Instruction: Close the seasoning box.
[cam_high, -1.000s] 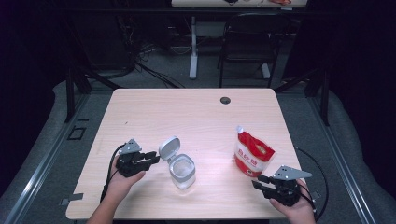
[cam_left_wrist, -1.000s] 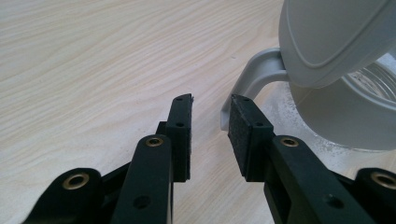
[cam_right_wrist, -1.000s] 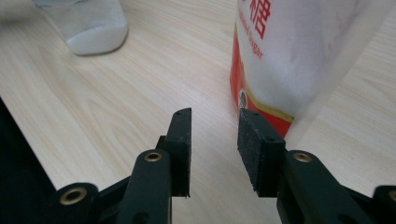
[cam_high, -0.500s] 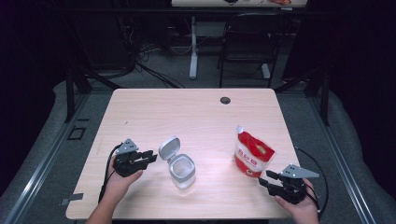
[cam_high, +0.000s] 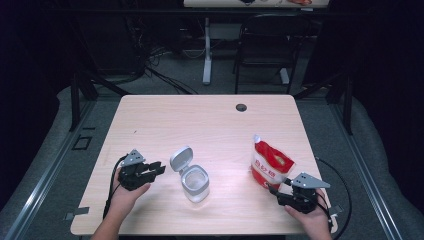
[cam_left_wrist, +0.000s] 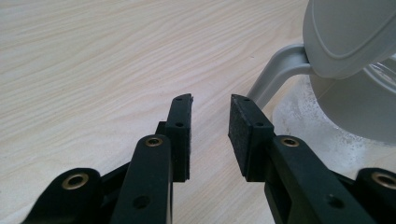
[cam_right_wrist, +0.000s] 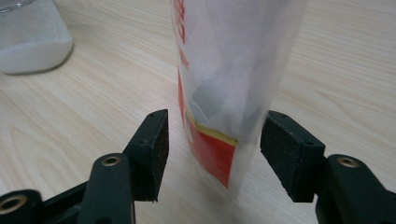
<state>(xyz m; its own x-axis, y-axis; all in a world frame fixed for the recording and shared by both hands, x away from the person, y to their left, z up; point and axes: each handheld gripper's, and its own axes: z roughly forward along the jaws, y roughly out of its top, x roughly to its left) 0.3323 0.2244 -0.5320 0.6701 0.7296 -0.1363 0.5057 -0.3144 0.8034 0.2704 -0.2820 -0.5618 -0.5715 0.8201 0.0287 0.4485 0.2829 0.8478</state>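
The right gripper (cam_right_wrist: 212, 154) had just spread its jaws, freeing the red-and-white pouch (cam_high: 270, 164) standing between them; the left gripper (cam_left_wrist: 210, 126) hung unclenched beside the open-lidded jar (cam_high: 194, 181), already holding white powder, lid unclosed.

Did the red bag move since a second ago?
No. The red bag stands at the same spot near the table's right edge. The right gripper, whose jaws have just been opening, has let it go.

Light wooden rectangular table (cam_high: 200, 120) with round black grommet hole (cam_high: 241, 107); black metal chair (cam_high: 264, 47) behind, on grey floor (cam_high: 165, 82).
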